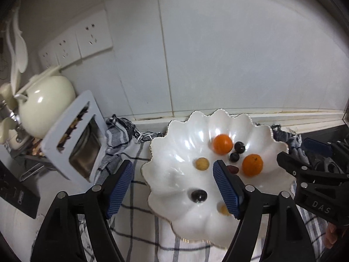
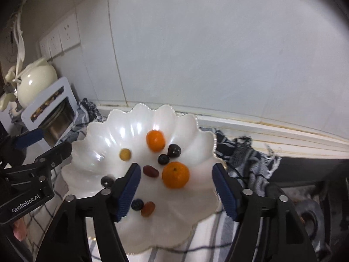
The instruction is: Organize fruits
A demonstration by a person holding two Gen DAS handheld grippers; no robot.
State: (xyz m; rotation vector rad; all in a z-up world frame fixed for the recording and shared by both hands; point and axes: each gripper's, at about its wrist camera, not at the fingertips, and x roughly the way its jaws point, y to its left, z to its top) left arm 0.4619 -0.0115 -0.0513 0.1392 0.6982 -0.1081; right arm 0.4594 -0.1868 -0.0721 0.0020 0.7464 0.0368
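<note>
Left wrist view first: the left gripper point(image 1: 173, 187) is seen low in the frame with its blue-padded fingers spread wide, nothing held between them. One finger sits over the checked cloth point(image 1: 139, 231) at lower left, the other over the white scalloped dish point(image 1: 174, 131) at centre. Two oranges point(image 1: 222, 143) are seen in the dish right of centre, with two dark berries point(image 1: 239, 146) between them. A yellowish fruit point(image 1: 202, 164) lies left of them, and a dark grape point(image 1: 198, 195) lower down. A cream kettle point(image 1: 47, 104) and a white toaster-like box point(image 1: 76, 135) are found at the left edge, wall sockets point(image 1: 93, 35) above them.

Right wrist view now: the right gripper point(image 2: 176, 191) is also shown parted wide and empty, hovering over the dish point(image 2: 98, 131) near the lower centre of the frame. The nearer orange point(image 2: 175, 174) sits between the fingers, untouched. A red date-like fruit point(image 2: 150, 171) is seen just left of it. A blueberry point(image 2: 137, 204) and an amber fruit point(image 2: 148, 208) are touching at lower centre.
</note>
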